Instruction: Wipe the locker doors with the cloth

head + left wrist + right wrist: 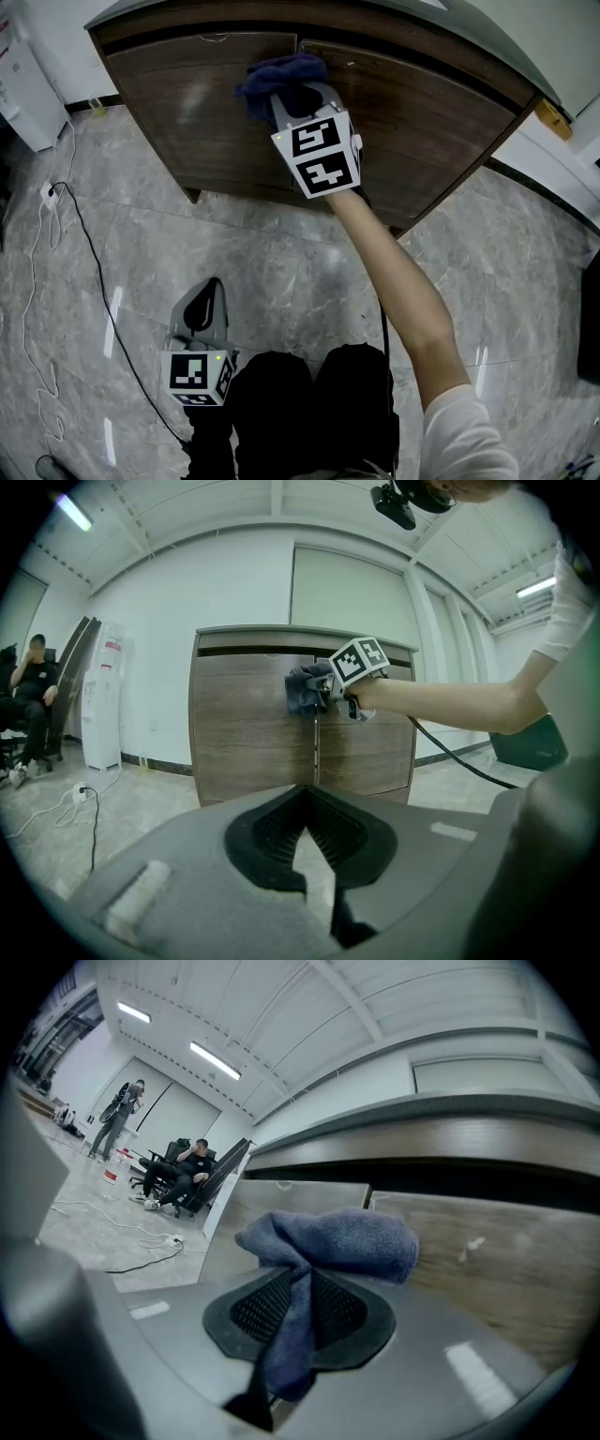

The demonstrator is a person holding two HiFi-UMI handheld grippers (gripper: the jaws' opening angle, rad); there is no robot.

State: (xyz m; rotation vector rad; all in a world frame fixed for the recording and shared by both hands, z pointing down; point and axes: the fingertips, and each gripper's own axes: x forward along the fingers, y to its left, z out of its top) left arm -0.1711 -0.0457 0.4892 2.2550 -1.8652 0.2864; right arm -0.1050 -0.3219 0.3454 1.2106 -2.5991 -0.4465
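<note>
Jaws around cloth (328, 1241), lengthwise toward doors (506, 1251)

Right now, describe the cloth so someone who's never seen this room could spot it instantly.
Find the wide brown wooden locker. Near its top edge, where its two doors meet, the right gripper pinches a bunched cloth and holds it up to the wood. It is dark blue and fuzzy, the only soft thing on the hard, smooth door fronts.

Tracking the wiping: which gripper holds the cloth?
The right gripper, up at the locker doors, grips the blue cloth; the left gripper hangs low, empty.
</note>
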